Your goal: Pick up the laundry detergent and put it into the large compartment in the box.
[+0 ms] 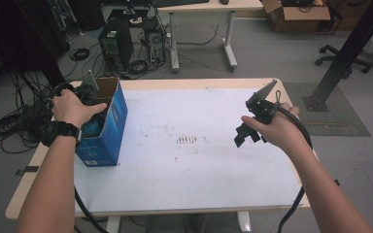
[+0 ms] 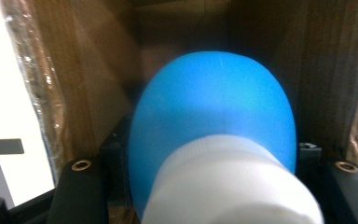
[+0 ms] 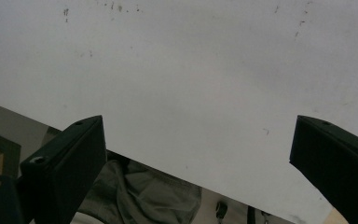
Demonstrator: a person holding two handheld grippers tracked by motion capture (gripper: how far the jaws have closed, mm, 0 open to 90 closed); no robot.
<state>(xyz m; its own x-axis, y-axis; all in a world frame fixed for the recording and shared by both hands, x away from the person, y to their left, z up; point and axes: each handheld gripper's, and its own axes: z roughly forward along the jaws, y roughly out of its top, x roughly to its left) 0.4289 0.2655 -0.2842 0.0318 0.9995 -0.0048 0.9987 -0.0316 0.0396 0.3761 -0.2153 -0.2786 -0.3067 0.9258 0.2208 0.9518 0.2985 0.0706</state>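
An open blue cardboard box [image 1: 108,127] stands at the table's left edge. My left gripper [image 1: 88,104] reaches down into it, with the person's hand on top. In the left gripper view the brown inner walls of the box [image 2: 98,70] surround a rounded blue object [image 2: 209,102] with a white end [image 2: 228,186]. The left gripper [image 2: 209,182] is shut on this object, a black jaw pressed against each side. My right gripper [image 1: 245,136] hovers over the right part of the white table top [image 1: 189,165]. The right gripper [image 3: 198,154] is open, with nothing between its jaws.
A computer tower [image 1: 116,43] and tangled cables [image 1: 14,121] lie on the floor behind the table's left side. A second desk [image 1: 204,7] stands further back. A black post [image 1: 349,48] rises at the right, near a chair base [image 1: 342,60].
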